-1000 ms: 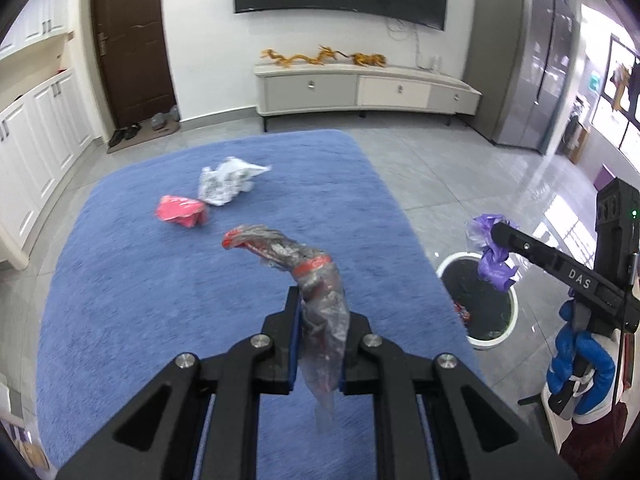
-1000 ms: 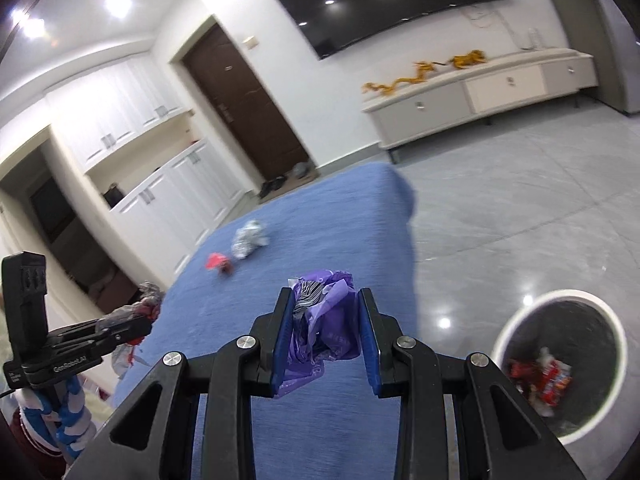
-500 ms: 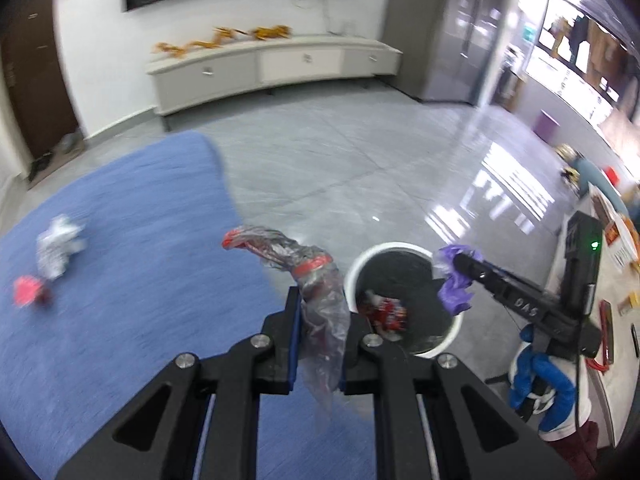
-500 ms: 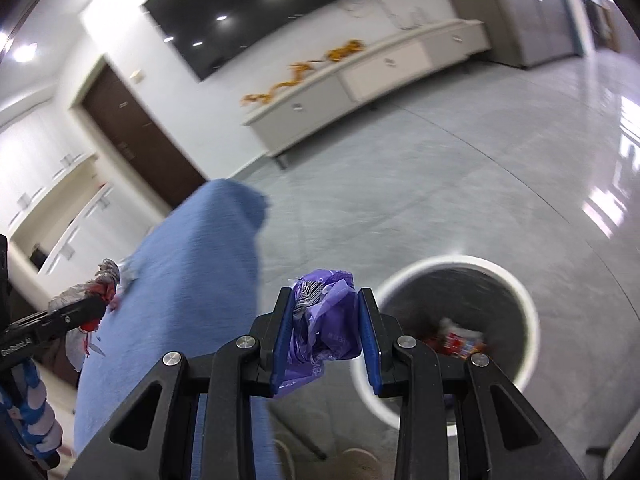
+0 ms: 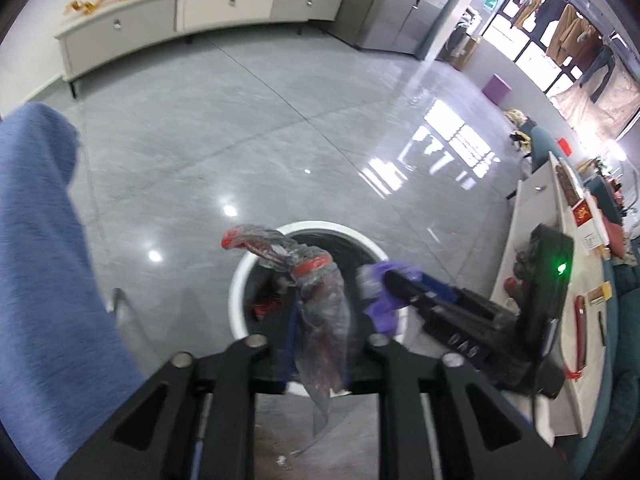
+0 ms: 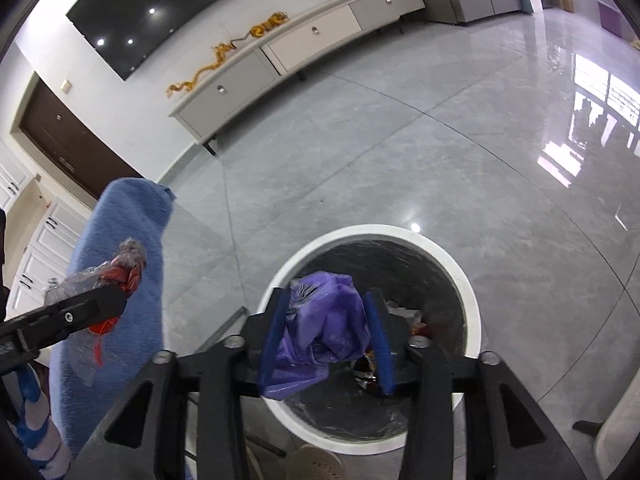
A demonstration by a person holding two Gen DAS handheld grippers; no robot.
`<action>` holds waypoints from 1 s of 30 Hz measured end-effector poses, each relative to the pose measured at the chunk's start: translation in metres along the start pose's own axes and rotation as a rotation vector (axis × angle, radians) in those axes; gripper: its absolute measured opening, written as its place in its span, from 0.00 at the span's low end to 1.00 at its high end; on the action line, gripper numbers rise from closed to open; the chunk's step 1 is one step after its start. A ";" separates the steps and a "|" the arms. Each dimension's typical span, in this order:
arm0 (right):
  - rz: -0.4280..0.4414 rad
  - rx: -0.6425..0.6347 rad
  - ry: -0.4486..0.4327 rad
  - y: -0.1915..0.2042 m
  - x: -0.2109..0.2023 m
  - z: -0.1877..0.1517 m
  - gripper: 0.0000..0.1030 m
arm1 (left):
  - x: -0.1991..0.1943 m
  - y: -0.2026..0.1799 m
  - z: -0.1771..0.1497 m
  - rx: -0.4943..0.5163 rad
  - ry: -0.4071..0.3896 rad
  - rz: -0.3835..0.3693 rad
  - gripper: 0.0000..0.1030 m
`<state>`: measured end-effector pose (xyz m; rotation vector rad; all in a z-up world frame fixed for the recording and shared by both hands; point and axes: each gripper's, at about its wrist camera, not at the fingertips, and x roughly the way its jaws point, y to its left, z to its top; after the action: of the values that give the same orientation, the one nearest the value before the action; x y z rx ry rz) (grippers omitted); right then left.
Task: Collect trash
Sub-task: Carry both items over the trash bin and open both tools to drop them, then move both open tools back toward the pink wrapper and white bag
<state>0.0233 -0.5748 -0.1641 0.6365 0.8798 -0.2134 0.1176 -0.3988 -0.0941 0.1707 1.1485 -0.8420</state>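
Right tongs [image 6: 326, 340] pinch a purple plastic bag [image 6: 324, 336] directly over the trash bin [image 6: 468, 292] — left tongs [image 5: 320, 328], pinching a clear wrapper [image 5: 316, 304], hover at its 7 o'clock rim

White-rimmed bin [image 6: 474, 300]; purple bag [image 6: 324, 336]; clear, red-banded wrapper [image 5: 320, 304]; blue cloth [image 5: 36, 264].

- The left gripper [image 5: 316, 344] has black angular arms with silver round screws and blue pads on the fingers [image 5: 290, 340].
- The right gripper [image 6: 326, 336] looks the same, with a green light on its black body.
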 end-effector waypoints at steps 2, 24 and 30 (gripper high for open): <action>-0.031 -0.005 0.001 -0.001 0.002 -0.002 0.54 | 0.008 -0.003 0.003 -0.008 0.004 -0.021 0.57; 0.022 -0.194 -0.079 0.086 -0.094 -0.055 0.54 | -0.182 0.057 -0.134 -0.028 -0.250 0.543 0.58; 0.081 -0.331 -0.084 0.158 -0.107 -0.070 0.54 | -0.239 0.094 -0.181 -0.134 -0.317 0.648 0.58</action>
<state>-0.0224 -0.4155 -0.0466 0.3510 0.7845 -0.0190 0.0119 -0.1199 0.0049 0.2691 0.7724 -0.2044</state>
